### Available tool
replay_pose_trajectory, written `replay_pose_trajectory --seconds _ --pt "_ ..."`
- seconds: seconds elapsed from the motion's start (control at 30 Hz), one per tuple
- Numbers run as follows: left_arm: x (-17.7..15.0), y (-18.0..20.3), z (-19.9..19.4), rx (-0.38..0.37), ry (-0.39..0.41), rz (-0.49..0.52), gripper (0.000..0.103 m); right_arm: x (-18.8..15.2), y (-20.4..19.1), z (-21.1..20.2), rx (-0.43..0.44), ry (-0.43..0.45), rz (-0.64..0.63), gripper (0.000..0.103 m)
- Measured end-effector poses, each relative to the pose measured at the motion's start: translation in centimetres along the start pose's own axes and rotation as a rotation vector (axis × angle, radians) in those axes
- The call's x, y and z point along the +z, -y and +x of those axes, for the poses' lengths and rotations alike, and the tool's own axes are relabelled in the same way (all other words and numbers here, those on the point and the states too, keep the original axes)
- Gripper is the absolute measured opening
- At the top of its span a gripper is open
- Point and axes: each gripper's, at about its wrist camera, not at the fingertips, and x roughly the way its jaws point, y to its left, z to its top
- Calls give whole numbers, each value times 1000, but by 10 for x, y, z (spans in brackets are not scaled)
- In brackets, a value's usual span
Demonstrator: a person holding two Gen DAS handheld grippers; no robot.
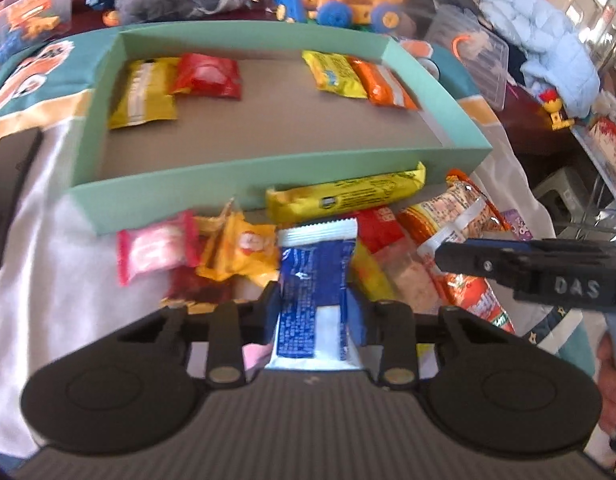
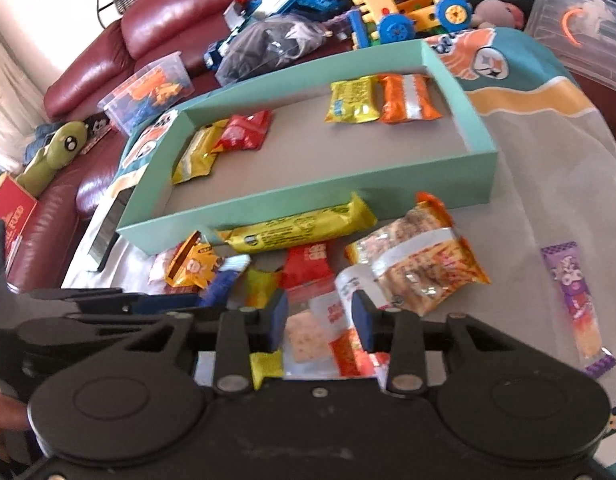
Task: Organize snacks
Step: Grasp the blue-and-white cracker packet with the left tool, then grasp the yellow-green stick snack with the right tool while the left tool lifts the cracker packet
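A shallow green box (image 1: 459, 120) (image 2: 483, 168) holds a yellow packet (image 1: 142, 96), a red packet (image 1: 208, 76), another yellow packet (image 1: 335, 74) and an orange packet (image 1: 385, 84). A pile of snacks lies in front of it, with a long yellow bar (image 1: 343, 198) (image 2: 296, 228) against the box wall. My left gripper (image 1: 313, 304) is shut on a blue and white packet (image 1: 311, 280) above the pile. My right gripper (image 2: 319, 316) is open over a clear cracker packet (image 2: 308, 340); it also shows in the left wrist view (image 1: 439, 256).
A large orange noodle bag (image 2: 419, 264) and a purple stick packet (image 2: 575, 304) lie to the right on the white cloth (image 2: 547, 200). Toys (image 2: 407, 0), clear plastic bins (image 2: 579, 28) and a red sofa (image 2: 168, 20) stand behind the box. A dark flat object (image 1: 12, 176) lies left.
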Motion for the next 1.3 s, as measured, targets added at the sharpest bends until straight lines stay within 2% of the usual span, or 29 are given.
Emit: replay_pose_trajectory --seconds 0.1,0.17,0.23,0.4,0.53,0.67,0.7,0.73,0.77,0.83,0.87,0.9,0.93,1.1,1.3 --pt "-7 -17 -11 -1 2 -34 24 4 -9 7 18 -15 -24 35" --pt "-10 -26 -11 31 -2 -43 24 4 -17 15 26 -33 -39 35" --pt "-15 -35 -6 55 -26 -62 32 4 -25 24 30 -52 -57 35" --pt "-21 -47 -1 34 -32 -97 52 2 -42 45 26 -89 -120 35" --pt "-21 -46 2 61 -25 -79 60 5 -52 56 30 -97 -142 35" --pt "-22 -32 -2 91 -6 2 65 1 -61 65 26 -107 -168 35" --pt "-23 -28 -1 99 -10 27 65 -2 -62 67 24 -103 -176 35" --pt "-25 -23 2 110 -16 59 65 -4 -63 70 16 -99 -183 28" --pt "-25 -19 5 119 -22 84 65 -6 -63 71 7 -94 -186 16" --pt "-27 -11 10 136 -29 121 65 -9 -65 74 -18 -74 -207 13" --pt "-28 -8 13 138 -30 131 60 -9 -65 74 -17 -72 -204 12" --pt "-28 -6 14 136 -33 135 44 -9 -64 73 -11 -70 -189 12" --pt "-28 -6 16 134 -38 133 40 -8 -61 72 -3 -69 -167 12" --pt "-27 -7 8 109 -32 122 39 -7 -48 57 33 -53 -113 12" --pt "-24 -17 -19 70 -1 49 39 -6 -45 35 58 -18 -94 12"
